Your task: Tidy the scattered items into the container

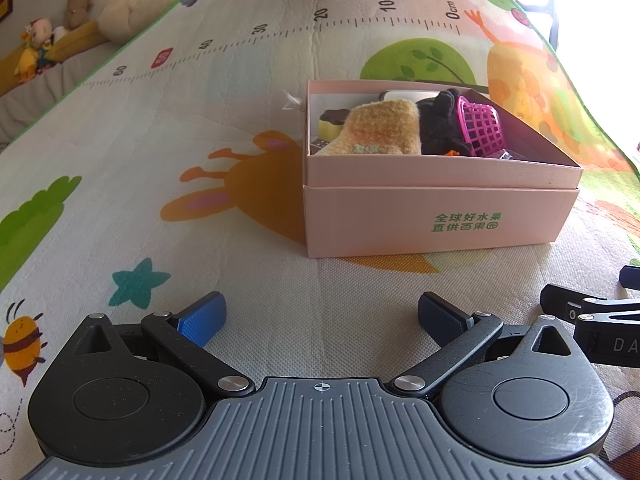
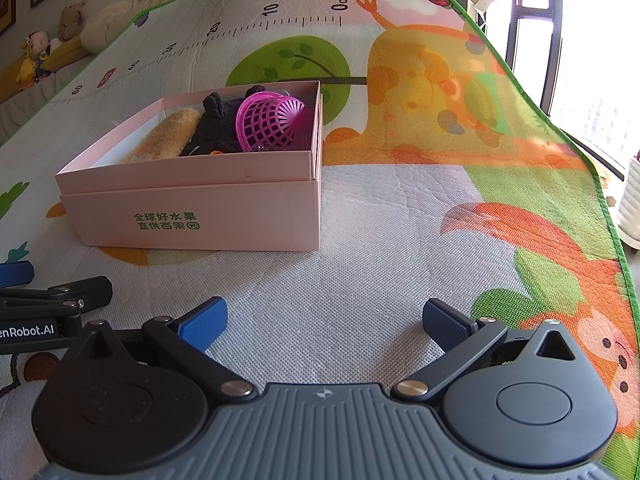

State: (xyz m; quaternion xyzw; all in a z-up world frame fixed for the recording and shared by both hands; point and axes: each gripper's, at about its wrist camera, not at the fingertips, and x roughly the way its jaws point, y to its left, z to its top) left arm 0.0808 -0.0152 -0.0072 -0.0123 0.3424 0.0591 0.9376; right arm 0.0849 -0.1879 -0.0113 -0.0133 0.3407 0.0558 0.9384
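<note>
Both sets of jaws stood wide apart with nothing between them: the left gripper (image 1: 320, 316) and the right gripper (image 2: 325, 320) each hovered low over the play mat (image 1: 240, 120), blue pads spread and touching no object. Side by side, each gripper showed at the edge of the other's view, and the casing of the left one carried the partly visible lettering "enRobot.AI" in the right wrist view. Ahead of them sat the pink box (image 1: 436, 216), resting on the mat with green Chinese characters printed on its front wall, "全球好水果" over "直供百果园". Inside it lay a fuzzy yellow-orange cloth (image 1: 380, 128), a black plush toy (image 1: 440, 124) beside that, and a magenta plastic basket (image 2: 276, 120) tipped on its side against the plush. A small yellow and brown piece (image 1: 330, 124) sat at the box's left end. Along the mat ran a printed ruler (image 1: 360, 20) marked 0cm, 10, 20, 30, 40, 50 and 60. Stuffed toys (image 1: 48, 40) lay beyond the mat's far edge.
</note>
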